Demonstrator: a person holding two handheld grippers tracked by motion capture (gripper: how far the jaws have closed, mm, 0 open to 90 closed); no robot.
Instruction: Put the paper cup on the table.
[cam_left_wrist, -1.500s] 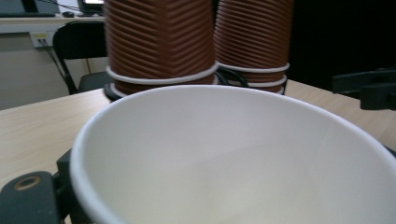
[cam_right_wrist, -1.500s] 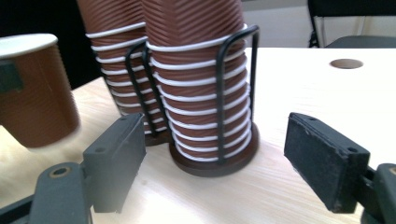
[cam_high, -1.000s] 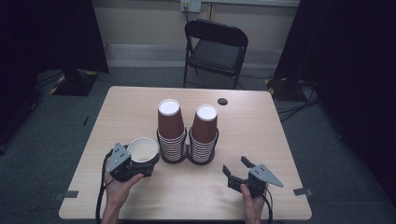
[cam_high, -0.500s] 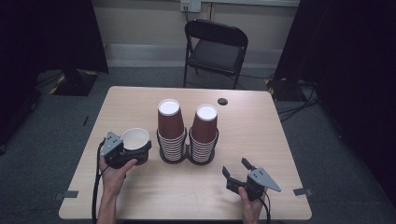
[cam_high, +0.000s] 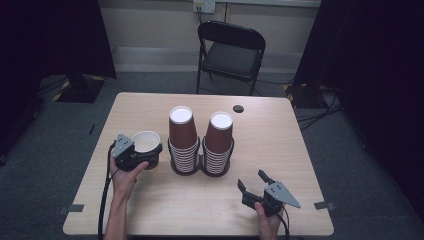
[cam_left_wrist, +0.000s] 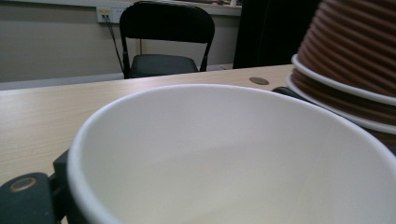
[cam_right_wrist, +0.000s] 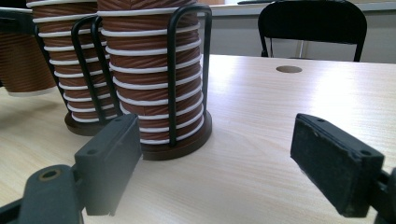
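Jaws of my left gripper squeeze the paper cup, which has just slid away from me to 9 o'clock of the cup stacks, so I think I'm placing it, while my right gripper waits wide apart.

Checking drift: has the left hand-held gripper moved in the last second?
Yes. The left hand-held gripper with its cup moved away from the person, alongside the left cup stack.

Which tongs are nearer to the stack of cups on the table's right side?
Right. The right tongs sit open just in front of the right cup stack. The left tongs, holding a loose cup, are beyond the left cup stack.
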